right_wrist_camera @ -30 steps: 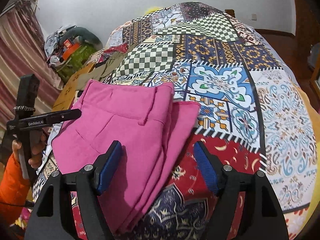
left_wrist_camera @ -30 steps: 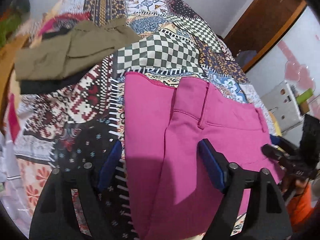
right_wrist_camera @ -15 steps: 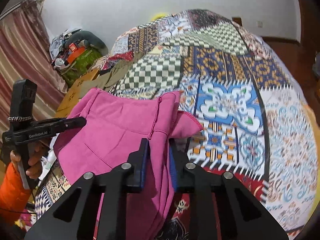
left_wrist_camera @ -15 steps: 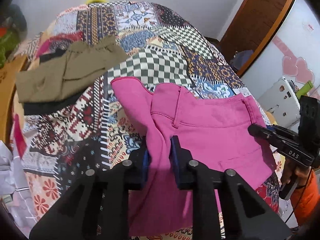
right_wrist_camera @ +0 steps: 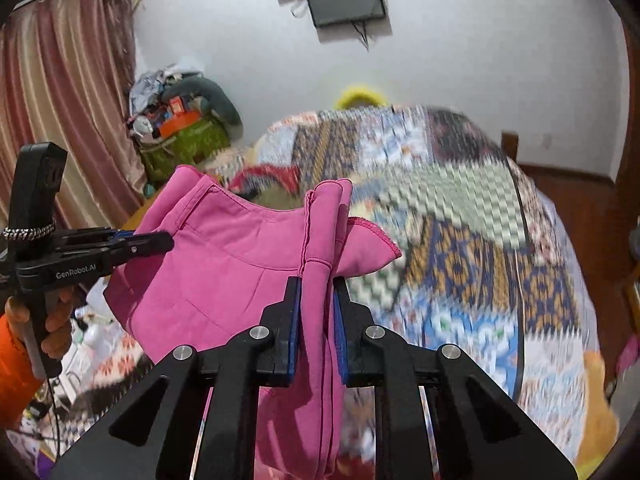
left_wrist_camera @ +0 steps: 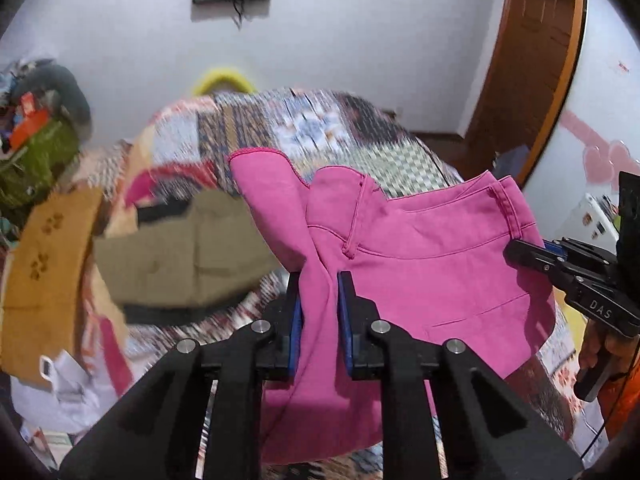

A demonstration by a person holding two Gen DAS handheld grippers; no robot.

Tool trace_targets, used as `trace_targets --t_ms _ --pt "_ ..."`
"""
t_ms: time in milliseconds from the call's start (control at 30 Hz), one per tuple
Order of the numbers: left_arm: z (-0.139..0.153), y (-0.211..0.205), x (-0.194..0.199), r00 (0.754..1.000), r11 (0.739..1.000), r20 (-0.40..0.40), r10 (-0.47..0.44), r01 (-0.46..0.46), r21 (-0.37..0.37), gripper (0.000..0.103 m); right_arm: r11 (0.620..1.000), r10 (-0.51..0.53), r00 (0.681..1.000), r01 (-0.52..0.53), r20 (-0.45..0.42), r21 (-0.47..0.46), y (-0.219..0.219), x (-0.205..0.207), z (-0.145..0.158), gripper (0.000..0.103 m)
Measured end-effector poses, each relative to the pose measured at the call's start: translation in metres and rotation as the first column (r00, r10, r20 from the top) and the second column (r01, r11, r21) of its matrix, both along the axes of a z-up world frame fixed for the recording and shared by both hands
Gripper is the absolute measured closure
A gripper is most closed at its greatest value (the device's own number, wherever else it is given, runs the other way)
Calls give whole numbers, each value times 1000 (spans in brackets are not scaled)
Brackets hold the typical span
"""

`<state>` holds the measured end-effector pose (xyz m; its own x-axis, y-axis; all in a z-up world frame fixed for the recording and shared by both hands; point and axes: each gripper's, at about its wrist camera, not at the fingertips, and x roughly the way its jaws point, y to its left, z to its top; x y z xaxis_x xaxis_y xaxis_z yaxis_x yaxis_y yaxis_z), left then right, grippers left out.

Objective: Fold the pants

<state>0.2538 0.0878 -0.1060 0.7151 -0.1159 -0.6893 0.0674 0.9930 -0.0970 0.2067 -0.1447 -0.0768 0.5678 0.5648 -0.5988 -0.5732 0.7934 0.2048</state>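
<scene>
One pair of bright pink pants (left_wrist_camera: 420, 264) hangs in the air above a bed, stretched between two sets of tongs. The left tongs (left_wrist_camera: 318, 312) are pressed together, pinching a bunched fold of the pink cloth between their blue pads. The right tongs (right_wrist_camera: 316, 312) are likewise pressed together on a gathered fold at the other side of the waistband. In the left wrist view, the right tongs (left_wrist_camera: 520, 249) show at the picture's right edge, their tips touching the waistband seam. In the right wrist view, the left tongs (right_wrist_camera: 158, 242) reach in from the left and meet the cloth there.

The waistband sags in a curve between the two grips. A loose stitched hem corner (left_wrist_camera: 260, 168) sticks up and outward beside the left tongs. The rest of the cloth drops below the tongs and out of sight at the bottom of both pictures.

Below lies one bed under a patchwork quilt (right_wrist_camera: 460, 200), blurred by motion; its far and right side is open. On the bed's left part lies one olive-green garment (left_wrist_camera: 184, 248), well apart from the pink pants. One heap of belongings with a green bag (right_wrist_camera: 184, 144) sits against the wall by the curtain (right_wrist_camera: 60, 100). One dark screen (right_wrist_camera: 346, 0) hangs on the white wall.
</scene>
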Motion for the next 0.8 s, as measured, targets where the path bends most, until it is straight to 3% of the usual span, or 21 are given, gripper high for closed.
trace_targets --t_ms 233,433,600,800 --pt "27 39 27 994 996 85 68 -72 47 87 999 46 995 -46 84 -2 48 33 28 90" --pt "23 77 61 988 989 94 124 -131 75 87 996 83 991 -81 108 -20 90 68 28 90" --pt "-2 106 84 983 981 69 170 -176 85 87 994 110 990 -106 90 -39 124 95 14 90" --pt "-56 142 111 974 970 -4 228 -226 90 87 986 152 987 -149 42 -77 167 124 -22 90"
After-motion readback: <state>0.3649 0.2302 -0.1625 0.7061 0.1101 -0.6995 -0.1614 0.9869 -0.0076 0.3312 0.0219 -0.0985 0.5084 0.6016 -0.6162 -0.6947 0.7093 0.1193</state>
